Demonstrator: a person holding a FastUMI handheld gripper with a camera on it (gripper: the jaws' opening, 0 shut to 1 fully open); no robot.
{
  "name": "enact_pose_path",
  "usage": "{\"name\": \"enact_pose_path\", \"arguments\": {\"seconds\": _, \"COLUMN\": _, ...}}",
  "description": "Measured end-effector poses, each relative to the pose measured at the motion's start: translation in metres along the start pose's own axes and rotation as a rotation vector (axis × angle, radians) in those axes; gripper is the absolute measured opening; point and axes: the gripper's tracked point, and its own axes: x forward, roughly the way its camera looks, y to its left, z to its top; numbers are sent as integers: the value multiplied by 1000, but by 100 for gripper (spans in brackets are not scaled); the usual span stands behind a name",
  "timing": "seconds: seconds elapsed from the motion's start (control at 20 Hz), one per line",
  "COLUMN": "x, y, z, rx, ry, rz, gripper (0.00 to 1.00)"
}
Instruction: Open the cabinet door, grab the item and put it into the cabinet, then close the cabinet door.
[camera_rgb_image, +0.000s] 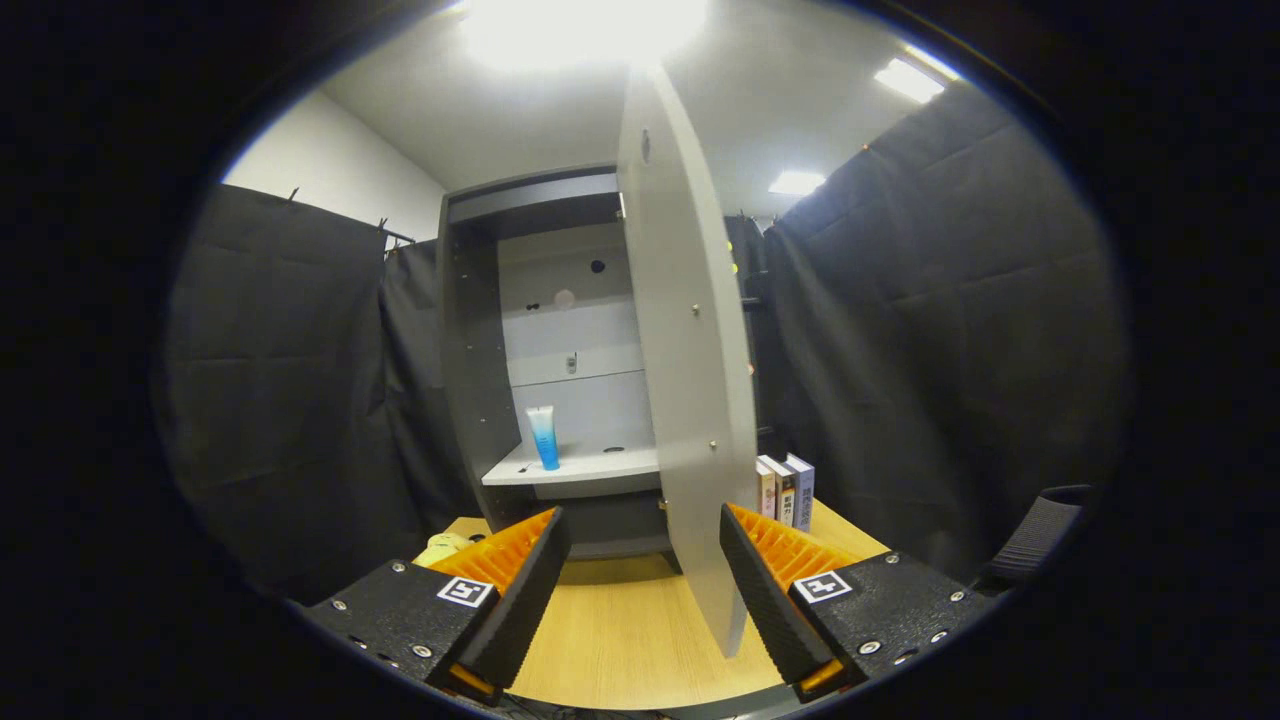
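- Pale wood grain is showing on the desk, which is spreading out beneath my tool and carrying the cabinet beyond it.
- I am holding my tool released, its two fingers standing well apart and pressing on nothing.
- The cabinet door is standing open, swung out toward me edge-on, with its lower edge hanging between my fingers, closer to the right one; I cannot tell whether it is touching that finger.
- The grey cabinet is sitting upright on the desk just ahead of my fingers, with its inside facing me.
- The blue tube is standing upright on its cap on the cabinet's light shelf, toward the left side of the shelf and well beyond my left finger.
- A few books are standing upright on the desk behind the door, to the right of the cabinet, just beyond my right finger.
- Something yellowish is lying on the desk behind my left finger; it is too hidden for me to say what it is.
- Black cloth is hanging around the booth on both sides.
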Motion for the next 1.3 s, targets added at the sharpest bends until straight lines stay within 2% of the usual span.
{"name": "enact_pose_path", "arguments": {"seconds": 0.4, "x": -4, "y": -74, "z": 15, "rx": -16, "ry": -21, "rz": -128, "gripper": 93}}
{"name": "enact_pose_path", "arguments": {"seconds": 0.7, "x": 25, "y": -136, "z": 44, "rx": -37, "ry": -70, "rz": -286, "gripper": 93}}
{"name": "enact_pose_path", "arguments": {"seconds": 0.8, "x": 41, "y": -148, "z": 54, "rx": -36, "ry": -79, "rz": -316, "gripper": 93}}
{"name": "enact_pose_path", "arguments": {"seconds": 1.15, "x": 97, "y": -158, "z": 61, "rx": -32, "ry": -65, "rz": -353, "gripper": 93}}
{"name": "enact_pose_path", "arguments": {"seconds": 1.3, "x": 97, "y": -158, "z": 62, "rx": -29, "ry": -75, "rz": -372, "gripper": 92}}
